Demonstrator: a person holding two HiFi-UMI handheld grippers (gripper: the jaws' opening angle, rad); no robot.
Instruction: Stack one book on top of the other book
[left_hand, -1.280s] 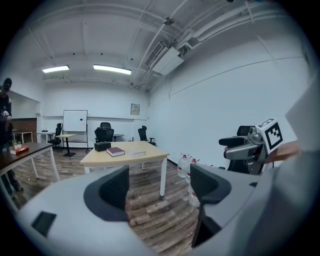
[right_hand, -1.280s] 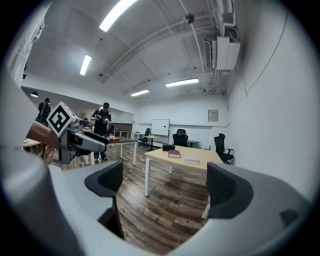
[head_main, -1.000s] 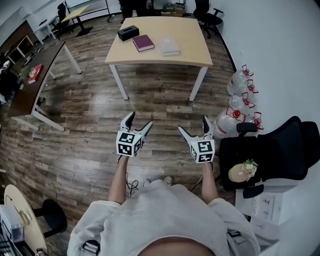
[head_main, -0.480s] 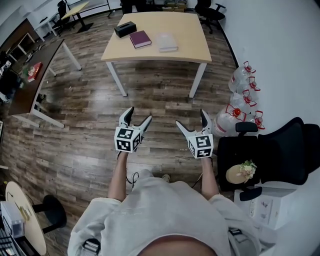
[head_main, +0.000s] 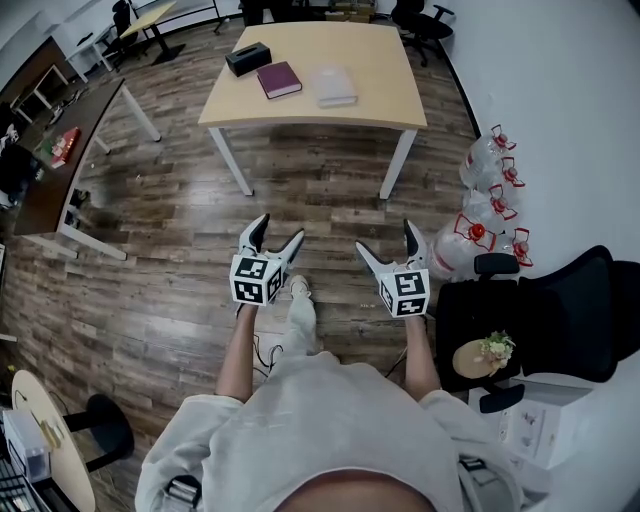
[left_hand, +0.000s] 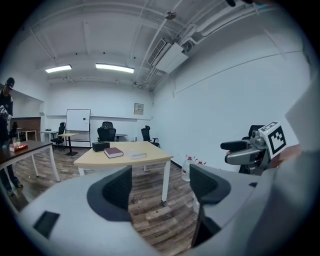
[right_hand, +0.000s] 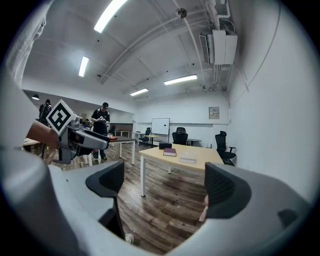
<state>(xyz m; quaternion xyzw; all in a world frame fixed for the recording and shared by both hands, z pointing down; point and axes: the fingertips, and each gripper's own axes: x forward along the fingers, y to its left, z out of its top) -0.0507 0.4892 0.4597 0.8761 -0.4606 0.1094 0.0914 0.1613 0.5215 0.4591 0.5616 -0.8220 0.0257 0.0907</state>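
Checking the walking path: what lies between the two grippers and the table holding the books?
Only bare wood floor before the table, as the head view shows.

Person wears a pale grey sweatshirt (head_main: 330, 430), sleeves pushed to the elbows. Left gripper (head_main: 280, 228) and right gripper (head_main: 384, 236): grey shells, dark-lined jaws, white cubes (head_main: 256, 281) (black square markers).

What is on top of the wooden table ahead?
A black box, a maroon book and a pale book lie side by side on the table, none stacked. Whatever lies beneath each is covered.
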